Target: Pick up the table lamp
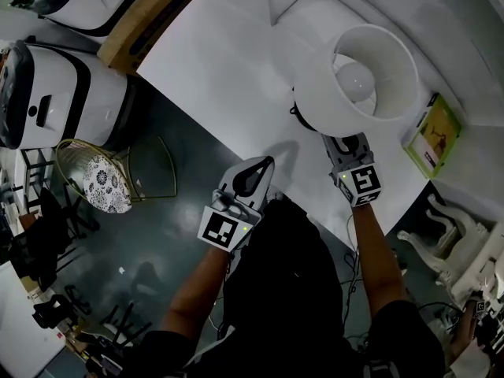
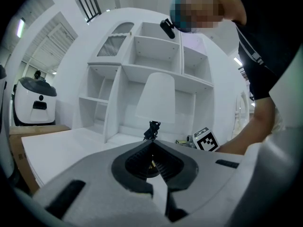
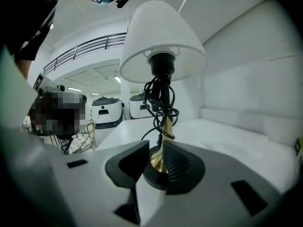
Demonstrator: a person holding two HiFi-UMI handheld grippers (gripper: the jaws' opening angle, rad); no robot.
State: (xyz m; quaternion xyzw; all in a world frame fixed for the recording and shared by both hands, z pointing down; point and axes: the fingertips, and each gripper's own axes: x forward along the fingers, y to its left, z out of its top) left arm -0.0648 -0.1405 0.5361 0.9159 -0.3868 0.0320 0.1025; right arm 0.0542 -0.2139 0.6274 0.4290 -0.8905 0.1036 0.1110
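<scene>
Right gripper (image 3: 156, 145) at the table lamp (image 3: 161, 41)
Its jaws appeared clamped on the brass stem (image 3: 166, 126); lamp not yet lifted. Left gripper (image 2: 152, 145) was clenched, empty.

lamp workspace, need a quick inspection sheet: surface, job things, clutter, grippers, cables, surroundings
surface: white table, lamp and book on it
job's things: lamp upright, white shade, brass stem, black base
clutter: green book beside the lamp
grippers: right gripper shut on the lamp's stem just above the base; left gripper shut, empty, near the table edge
cables: black cord wound round the stem
surroundings: white shelves behind the table; white machines and a wire chair on the floor
</scene>
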